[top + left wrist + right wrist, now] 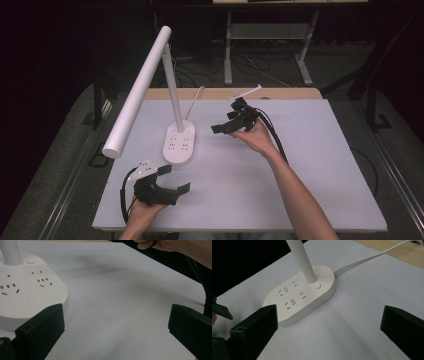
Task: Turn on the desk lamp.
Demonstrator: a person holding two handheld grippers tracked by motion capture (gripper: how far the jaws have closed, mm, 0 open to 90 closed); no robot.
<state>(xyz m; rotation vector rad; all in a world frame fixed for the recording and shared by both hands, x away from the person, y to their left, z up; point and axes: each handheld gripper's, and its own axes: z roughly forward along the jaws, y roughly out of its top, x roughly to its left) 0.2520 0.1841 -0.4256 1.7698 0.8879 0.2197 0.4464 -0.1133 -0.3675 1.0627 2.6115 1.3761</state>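
Dark floor and the legs of another table lay beyond a white desk (pixel 300 165) seen from above, with a strip of bare wood along its far edge. On the desk's left half stood a white lamp (pixel 172 95): an oval base (pixel 180 143) carrying sockets and a round button (pixel 317 286), a thin upright post, and a long tube head. The base's long axis ran from the near edge toward the far edge, button end farther away. The tube sloped from its high end over the far edge down toward the near-left corner, its free end hanging beyond the base. A white cable (pixel 367 257) left the base's far end toward the wood strip. The left gripper (pixel 173 179), held low near the near-left corner, had its jaws wide apart, empty, just near the base's front end. The right gripper (pixel 226 121), held to the right of the base, pointed left at it, jaws also apart and empty. The likely trouble: a push against the tall post or overhanging tube could tip the lamp or slide the base, and a jaw could snag the cable.
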